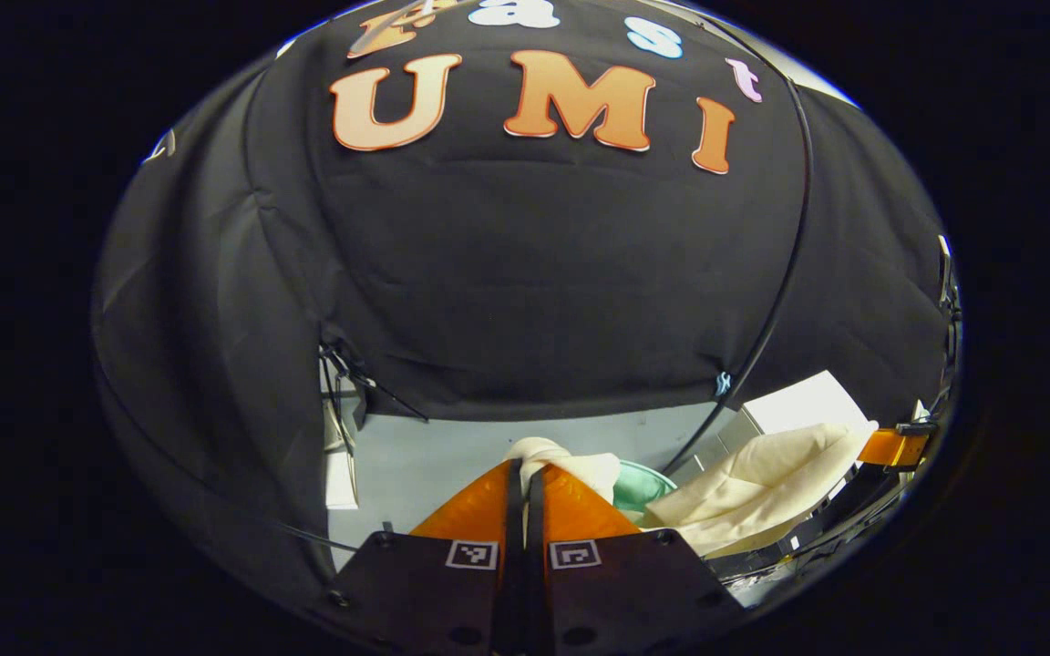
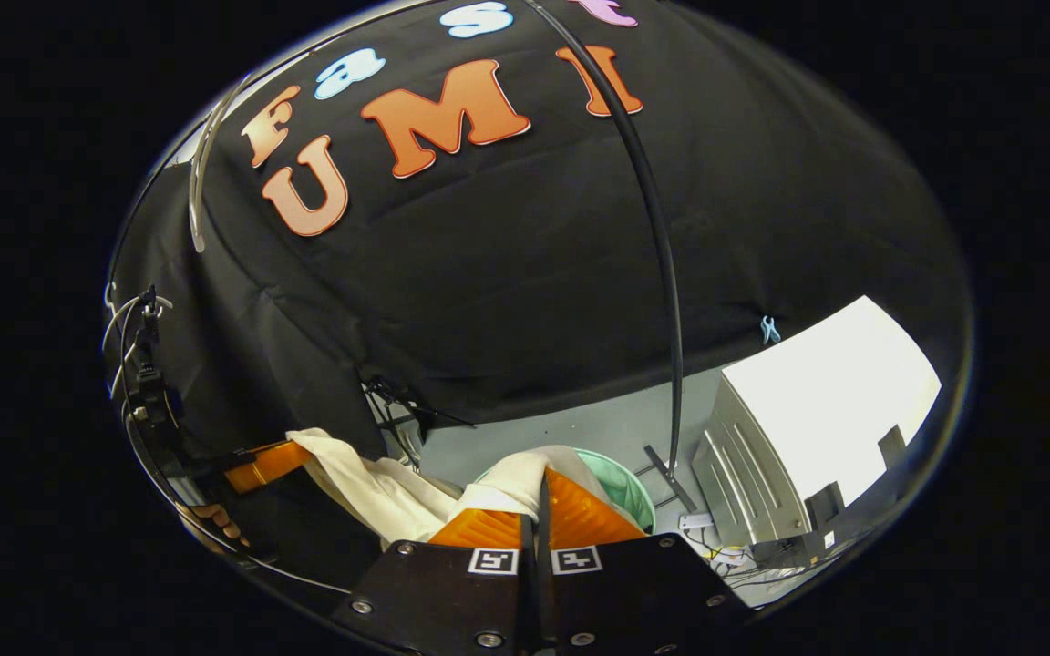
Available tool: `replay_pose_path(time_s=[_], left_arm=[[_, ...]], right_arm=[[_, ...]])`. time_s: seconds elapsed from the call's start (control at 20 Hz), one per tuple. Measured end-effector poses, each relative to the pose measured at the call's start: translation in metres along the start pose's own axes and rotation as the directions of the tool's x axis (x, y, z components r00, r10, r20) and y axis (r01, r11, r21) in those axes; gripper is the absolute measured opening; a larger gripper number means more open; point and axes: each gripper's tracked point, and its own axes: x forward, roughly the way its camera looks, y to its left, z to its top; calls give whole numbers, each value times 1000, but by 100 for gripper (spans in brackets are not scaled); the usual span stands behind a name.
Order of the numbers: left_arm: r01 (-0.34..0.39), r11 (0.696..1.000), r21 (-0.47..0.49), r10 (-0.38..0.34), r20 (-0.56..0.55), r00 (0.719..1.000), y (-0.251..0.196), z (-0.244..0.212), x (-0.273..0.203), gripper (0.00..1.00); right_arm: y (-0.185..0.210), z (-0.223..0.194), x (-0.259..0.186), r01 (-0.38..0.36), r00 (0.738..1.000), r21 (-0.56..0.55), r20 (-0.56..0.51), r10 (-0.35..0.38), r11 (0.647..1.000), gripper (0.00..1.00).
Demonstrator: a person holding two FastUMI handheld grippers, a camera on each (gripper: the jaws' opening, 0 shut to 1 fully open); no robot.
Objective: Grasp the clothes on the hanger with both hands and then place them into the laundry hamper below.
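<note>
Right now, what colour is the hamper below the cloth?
Pale mint green hamper, clearest in the right gripper view.

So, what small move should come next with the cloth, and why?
Probably lower both tools toward the green hamper before letting go. The left tool and right tool each pinch the cream garment, which hangs stretched between them above the hamper.

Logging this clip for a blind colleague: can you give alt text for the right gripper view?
The right gripper is shut on a cream garment, which stretches left to the left gripper gripping its other end. Just beyond the fingertips sits a green laundry hamper on the grey floor, with a white cabinet to the right.
</note>
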Motion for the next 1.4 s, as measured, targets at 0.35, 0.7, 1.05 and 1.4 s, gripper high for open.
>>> replay_pose_path(time_s=[0.35,0.7,1.05,1.4], left_arm=[[72,997,23,-70,-91,993,-53,-36,24,7],[126,990,68,-111,-191,975,-91,-70,47,7],[161,981,109,-122,-299,946,-117,-106,73,7],[146,985,90,-101,-389,916,-105,-134,75,13]], right_arm=[[-18,-49,21,45,996,35,-84,-42,998,0],[-39,-76,38,96,986,47,-140,-89,994,0],[-57,-115,64,133,966,27,-226,-124,991,1],[-61,-124,72,154,955,61,-265,-133,986,11]])
